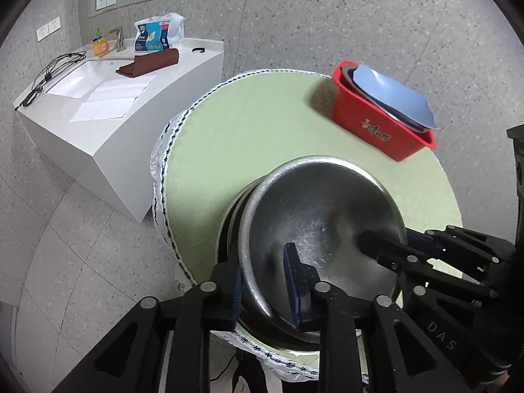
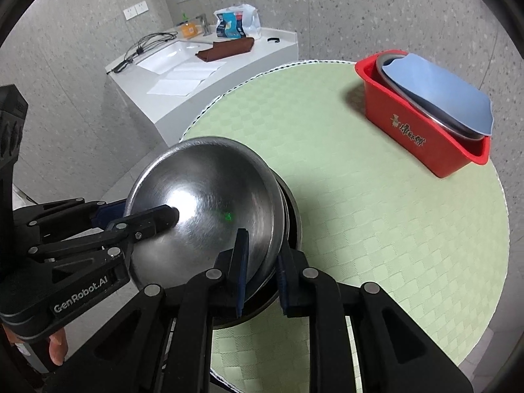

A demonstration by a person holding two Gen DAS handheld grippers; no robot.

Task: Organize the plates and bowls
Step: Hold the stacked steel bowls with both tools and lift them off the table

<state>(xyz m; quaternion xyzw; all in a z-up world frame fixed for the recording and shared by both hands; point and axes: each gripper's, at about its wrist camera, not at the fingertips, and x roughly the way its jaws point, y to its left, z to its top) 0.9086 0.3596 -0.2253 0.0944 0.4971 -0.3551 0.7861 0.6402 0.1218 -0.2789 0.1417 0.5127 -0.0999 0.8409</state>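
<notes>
A steel bowl (image 1: 321, 209) (image 2: 209, 196) sits tilted on top of a stack of steel bowls (image 1: 229, 226) (image 2: 291, 219) at the near edge of the round green table (image 1: 249, 131) (image 2: 376, 196). My left gripper (image 1: 265, 281) straddles the top bowl's left rim, one pad inside and one outside, jaws closed on the rim. My right gripper (image 2: 262, 271) straddles its right rim the same way. Each gripper shows in the other's view, the right gripper (image 1: 376, 245) and the left gripper (image 2: 157, 216). A red basket (image 1: 383, 121) (image 2: 425, 124) at the far right holds a blue plate (image 1: 389, 95) (image 2: 439, 95) over a steel bowl.
A white sink counter (image 1: 108, 98) (image 2: 196, 75) stands beyond the table on the left, with a brown cloth (image 1: 150, 62), paper sheets, a cable and a packet on it. Grey speckled floor lies around the table.
</notes>
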